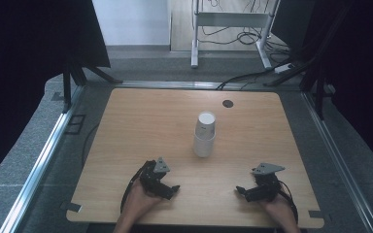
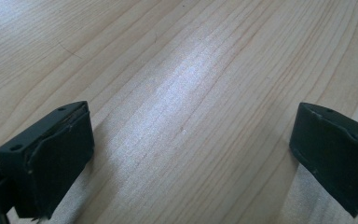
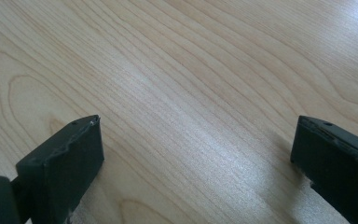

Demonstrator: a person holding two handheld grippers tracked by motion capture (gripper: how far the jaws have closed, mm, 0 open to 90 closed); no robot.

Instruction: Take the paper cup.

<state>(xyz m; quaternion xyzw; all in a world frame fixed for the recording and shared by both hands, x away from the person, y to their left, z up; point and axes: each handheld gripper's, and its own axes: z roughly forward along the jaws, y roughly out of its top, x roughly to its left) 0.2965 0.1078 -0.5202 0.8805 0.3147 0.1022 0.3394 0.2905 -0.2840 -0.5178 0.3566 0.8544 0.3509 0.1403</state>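
Observation:
A white paper cup (image 1: 205, 134), upside down on what looks like a second white cup, stands at the middle of the wooden table (image 1: 141, 121). My left gripper (image 1: 167, 189) rests low near the front edge, left of the cups, held by a hand. Its jaws stand wide open over bare wood (image 2: 191, 126) with nothing between them. My right gripper (image 1: 245, 192) sits near the front edge at the right, also open, its jaws spread over bare wood (image 3: 196, 135). Both grippers are well short of the cups.
A small dark round mark (image 1: 228, 103) sits near the table's far edge. Metal rails (image 1: 43, 155) run along both sides. Black curtains hang left and right. A white desk frame (image 1: 228, 29) with cables stands on the floor beyond.

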